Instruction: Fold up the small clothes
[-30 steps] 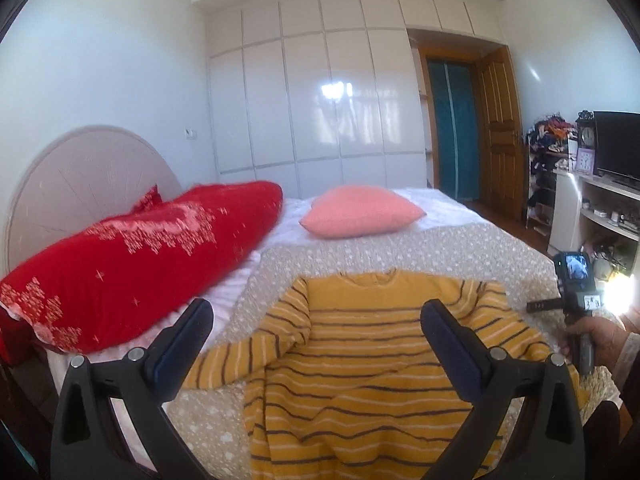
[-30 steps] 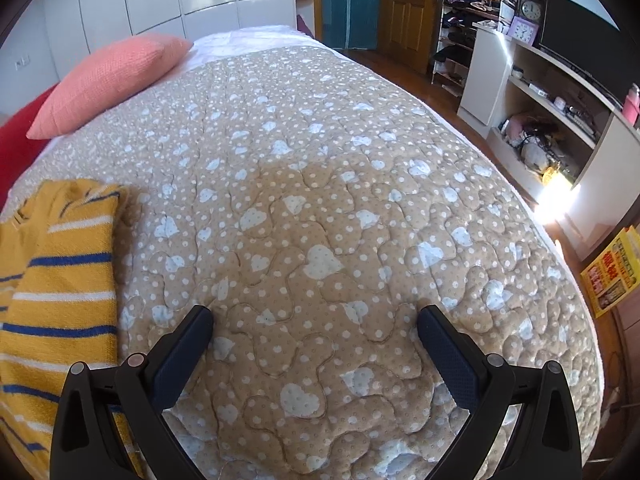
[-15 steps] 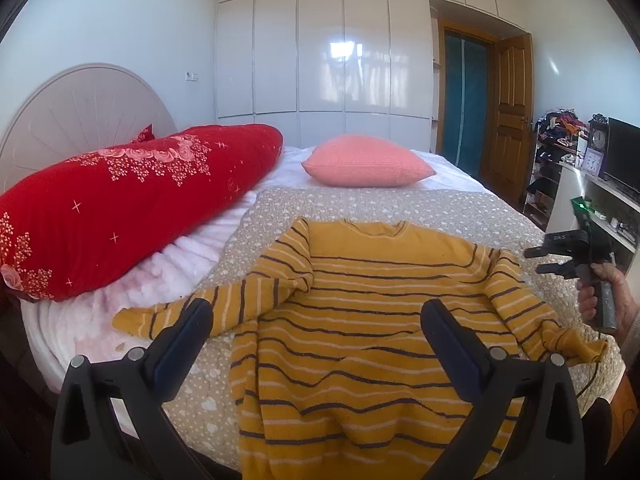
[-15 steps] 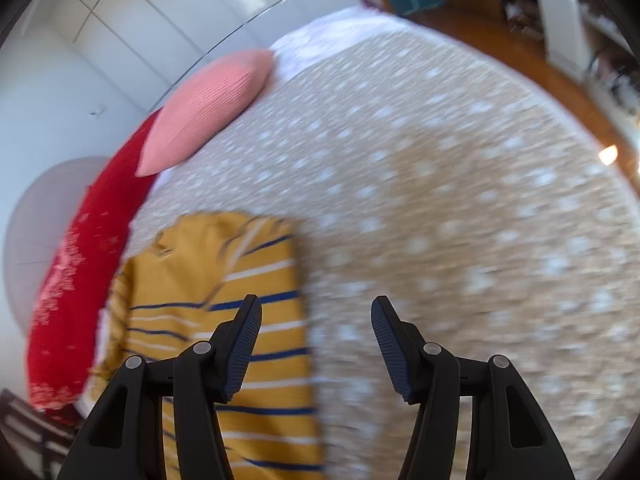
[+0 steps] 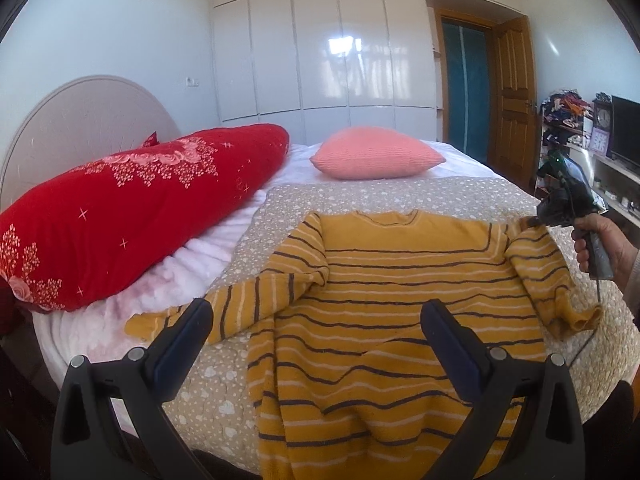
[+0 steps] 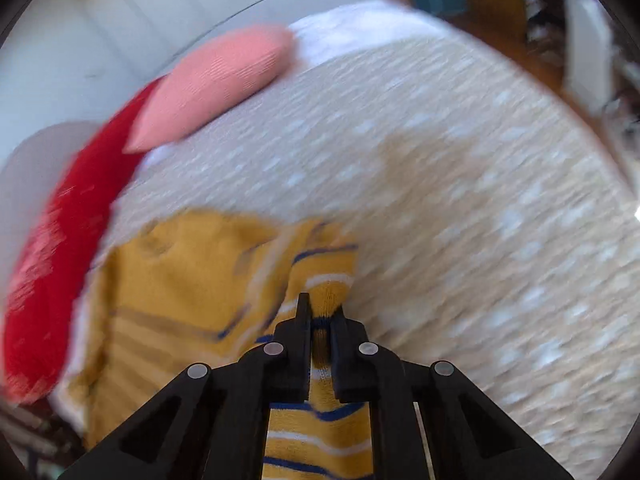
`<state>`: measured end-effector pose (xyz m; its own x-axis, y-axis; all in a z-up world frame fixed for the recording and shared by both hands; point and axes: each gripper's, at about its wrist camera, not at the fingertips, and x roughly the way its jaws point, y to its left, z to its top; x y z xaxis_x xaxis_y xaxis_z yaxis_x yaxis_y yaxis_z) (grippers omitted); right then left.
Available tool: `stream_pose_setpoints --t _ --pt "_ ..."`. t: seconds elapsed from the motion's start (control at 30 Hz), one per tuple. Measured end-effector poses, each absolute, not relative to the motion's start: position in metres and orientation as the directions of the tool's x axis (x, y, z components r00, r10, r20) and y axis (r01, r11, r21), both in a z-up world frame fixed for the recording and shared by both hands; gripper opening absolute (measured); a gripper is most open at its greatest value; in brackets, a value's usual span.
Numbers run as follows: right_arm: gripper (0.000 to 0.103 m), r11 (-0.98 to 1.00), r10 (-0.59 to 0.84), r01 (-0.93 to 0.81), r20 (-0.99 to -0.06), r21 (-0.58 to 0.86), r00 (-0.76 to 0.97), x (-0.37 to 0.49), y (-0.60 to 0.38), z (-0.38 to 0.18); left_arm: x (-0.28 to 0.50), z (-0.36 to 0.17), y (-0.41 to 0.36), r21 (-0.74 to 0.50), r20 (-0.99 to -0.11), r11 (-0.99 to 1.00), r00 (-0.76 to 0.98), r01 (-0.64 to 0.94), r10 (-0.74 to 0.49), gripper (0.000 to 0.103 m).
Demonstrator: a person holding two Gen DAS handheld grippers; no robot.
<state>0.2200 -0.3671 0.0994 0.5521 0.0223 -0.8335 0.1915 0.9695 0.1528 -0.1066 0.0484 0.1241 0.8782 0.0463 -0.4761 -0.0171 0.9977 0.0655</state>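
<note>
A yellow sweater (image 5: 400,300) with dark and white stripes lies flat on the bed, neck toward the pillows, both sleeves spread out. My left gripper (image 5: 316,340) is open and empty, hovering above the sweater's lower part. My right gripper (image 6: 320,316) is shut on the sweater's right sleeve (image 6: 328,292) near the shoulder. In the left wrist view the right gripper (image 5: 532,222) shows at the sweater's right shoulder, held by a hand. The right wrist view is blurred by motion.
A beige quilt (image 5: 360,196) with white hearts covers the bed. A long red pillow (image 5: 132,200) lies at the left and a pink cushion (image 5: 376,158) at the back. A white shelf unit with a TV (image 5: 624,136) stands to the right.
My right gripper has swung left to the sweater's right sleeve and shut on it. My left gripper stays open and has shifted only slightly over the sweater.
</note>
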Motion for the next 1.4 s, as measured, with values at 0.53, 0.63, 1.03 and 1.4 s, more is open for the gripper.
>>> stream_pose_setpoints --t 0.53,0.63,1.03,1.4 --pt "0.086 0.885 0.344 0.015 -0.676 0.465 0.651 -0.021 -0.371 0.116 -0.147 0.143 0.043 0.038 -0.419 0.999 0.908 0.013 0.004 0.103" --pt "0.084 0.88 0.376 -0.003 -0.694 0.474 0.614 -0.046 -0.355 0.09 -0.151 0.145 0.035 0.063 -0.415 0.998 0.91 0.027 0.002 0.103" --pt "0.009 0.896 0.151 0.23 -0.748 0.379 0.646 -0.064 -0.422 0.088 -0.156 0.154 0.034 0.106 -0.395 0.994 0.918 0.004 0.039 0.103" --pt "0.009 0.852 -0.063 0.417 -0.728 0.318 0.683 -0.045 -0.526 0.166 -0.156 0.142 0.066 0.038 -0.425 0.998 0.903 -0.045 0.056 0.103"
